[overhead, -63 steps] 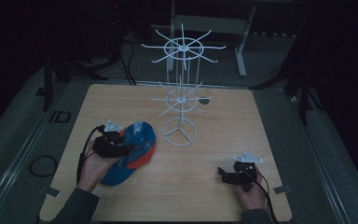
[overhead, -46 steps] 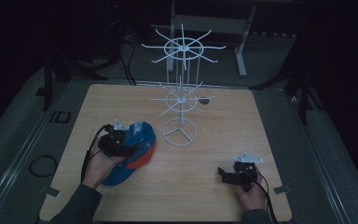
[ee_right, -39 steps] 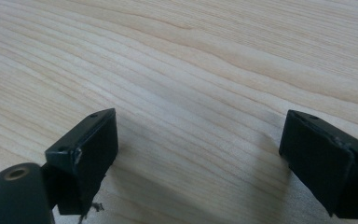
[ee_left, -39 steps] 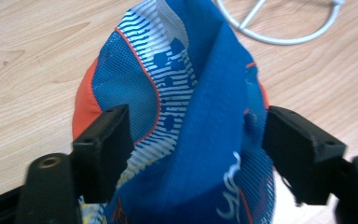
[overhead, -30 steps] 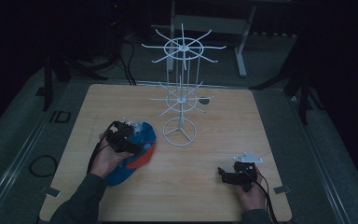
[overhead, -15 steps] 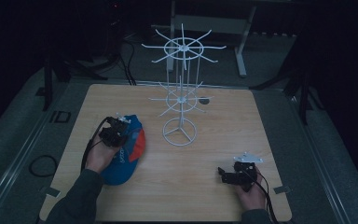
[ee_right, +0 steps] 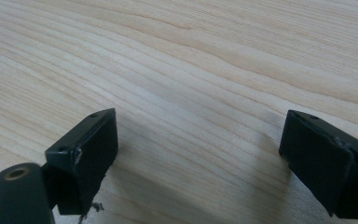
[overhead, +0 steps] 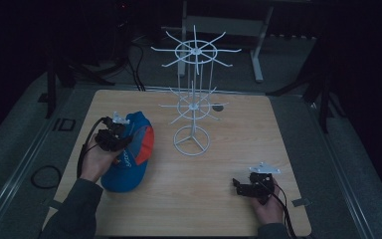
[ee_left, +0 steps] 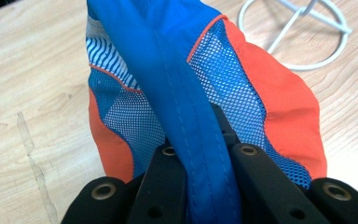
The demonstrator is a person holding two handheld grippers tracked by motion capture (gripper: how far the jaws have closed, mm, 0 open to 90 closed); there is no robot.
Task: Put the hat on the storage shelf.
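Looks like early days: left gripper [ee_left: 205, 186] is clamped on the cap [ee_left: 200, 88], which rests on the table [overhead: 219, 199]. White rack [overhead: 193, 107] stands bare ahead; right gripper [ee_right: 200, 158] idles, jaws apart.

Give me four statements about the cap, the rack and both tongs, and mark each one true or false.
1. The left tongs are shut on the cap. True.
2. The right tongs hold the cap's brim. False: they are open, over bare table.
3. The cap hangs from the white wire rack. False: it lies on the table beside the rack's base.
4. The rack stands upright. True.
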